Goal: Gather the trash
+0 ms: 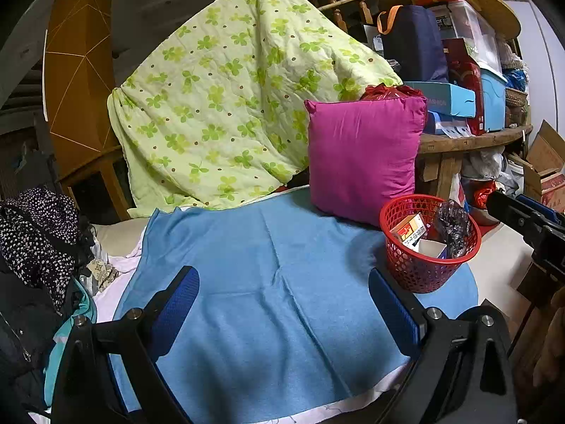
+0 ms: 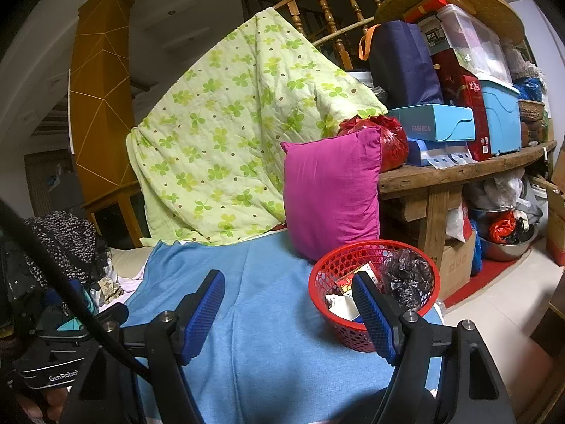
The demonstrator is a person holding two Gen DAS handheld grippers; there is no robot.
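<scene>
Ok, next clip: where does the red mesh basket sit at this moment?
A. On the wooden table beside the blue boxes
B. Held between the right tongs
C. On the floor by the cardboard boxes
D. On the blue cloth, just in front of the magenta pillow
D: the red mesh basket stands on the blue cloth in front of the magenta pillow, with trash already inside; both tongs are open and hold nothing.

Both tools look alike: the left gripper (image 1: 282, 304) and the right gripper (image 2: 287, 309) have black angular frames, silver screw heads at the joints and blue textured pads (image 2: 374, 318). A black cable (image 2: 70, 293) crosses a black housing marked "GenRobot" (image 2: 53, 371). Bare skin (image 1: 551, 349) shows beside it.
</scene>
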